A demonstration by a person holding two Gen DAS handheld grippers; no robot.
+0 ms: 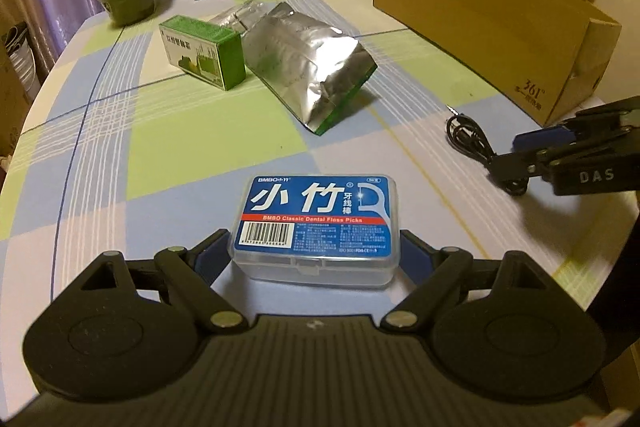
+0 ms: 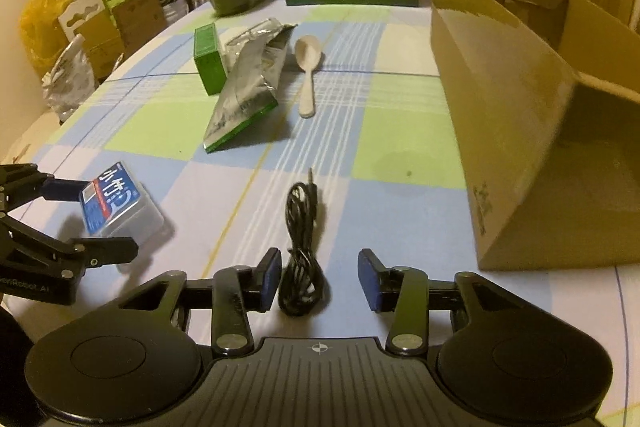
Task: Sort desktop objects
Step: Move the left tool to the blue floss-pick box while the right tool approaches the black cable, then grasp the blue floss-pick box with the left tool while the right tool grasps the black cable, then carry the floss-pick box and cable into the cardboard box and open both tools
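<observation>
My spread left gripper (image 1: 314, 251) brackets the clear blue-labelled floss-pick box (image 1: 318, 223); my right gripper (image 2: 318, 281), parted, straddles the coiled black cable (image 2: 301, 259). Each should centre before squeezing.

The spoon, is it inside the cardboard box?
No, the spoon lies on the tablecloth beside the foil pouch, apart from the cardboard box.
</observation>
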